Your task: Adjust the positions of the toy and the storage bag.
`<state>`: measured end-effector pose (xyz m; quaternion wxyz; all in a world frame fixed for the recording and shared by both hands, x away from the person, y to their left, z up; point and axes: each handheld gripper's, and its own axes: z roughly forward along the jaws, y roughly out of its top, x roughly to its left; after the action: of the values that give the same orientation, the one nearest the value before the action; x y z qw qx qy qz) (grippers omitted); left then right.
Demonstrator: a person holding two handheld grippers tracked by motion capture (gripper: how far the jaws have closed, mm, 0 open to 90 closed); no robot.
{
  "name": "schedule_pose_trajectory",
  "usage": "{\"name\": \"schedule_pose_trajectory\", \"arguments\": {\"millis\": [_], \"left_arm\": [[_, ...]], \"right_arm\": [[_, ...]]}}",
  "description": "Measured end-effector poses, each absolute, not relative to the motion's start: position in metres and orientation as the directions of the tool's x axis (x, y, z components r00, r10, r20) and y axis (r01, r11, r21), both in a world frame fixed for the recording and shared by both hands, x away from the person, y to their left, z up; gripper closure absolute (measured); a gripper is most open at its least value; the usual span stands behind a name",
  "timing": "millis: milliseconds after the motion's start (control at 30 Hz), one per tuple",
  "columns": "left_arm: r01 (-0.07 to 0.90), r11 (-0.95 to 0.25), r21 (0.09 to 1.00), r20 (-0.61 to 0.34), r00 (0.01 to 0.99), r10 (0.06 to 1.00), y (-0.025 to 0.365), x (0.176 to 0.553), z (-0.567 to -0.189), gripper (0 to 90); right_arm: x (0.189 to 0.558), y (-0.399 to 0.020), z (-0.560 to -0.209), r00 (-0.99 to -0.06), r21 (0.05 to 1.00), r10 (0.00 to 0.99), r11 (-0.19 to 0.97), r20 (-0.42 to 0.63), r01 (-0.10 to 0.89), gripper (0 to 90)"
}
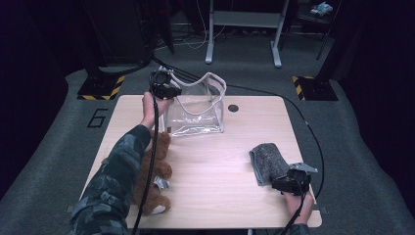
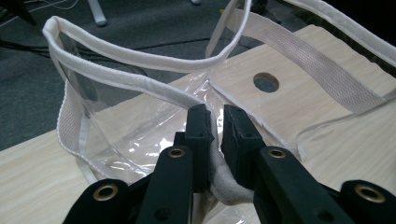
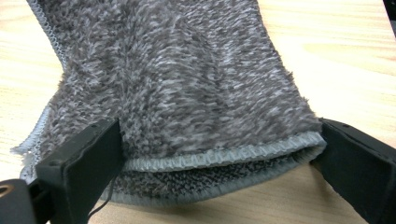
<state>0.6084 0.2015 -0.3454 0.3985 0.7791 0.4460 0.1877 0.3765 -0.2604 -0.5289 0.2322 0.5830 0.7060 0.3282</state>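
Your left gripper (image 2: 215, 135) was clamped narrow on the white rim of the clear bag (image 1: 198, 110), which stood at the table's (image 1: 220, 161) far left. Your right gripper (image 3: 219, 158) sat wide around the near edge of the folded grey towel (image 3: 187, 84) at the near right corner; couldn't tell if the pads pressed it. Brown teddy bear (image 1: 156, 171) lay under your left sleeve.
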Motion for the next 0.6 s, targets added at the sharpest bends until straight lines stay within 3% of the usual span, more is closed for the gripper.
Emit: {"name": "schedule_pose_trajectory", "arguments": {"millis": [600], "left_arm": [[0.528, -0.292, 0.797, -0.117, 0.61, 0.784, 0.187, 0.58, -0.346, 80.3]], "right_arm": [[0.377, -0.267, -0.523, -0.214, 0.72, 0.971, 0.074, 0.105, 0.69, 1.2]]}}
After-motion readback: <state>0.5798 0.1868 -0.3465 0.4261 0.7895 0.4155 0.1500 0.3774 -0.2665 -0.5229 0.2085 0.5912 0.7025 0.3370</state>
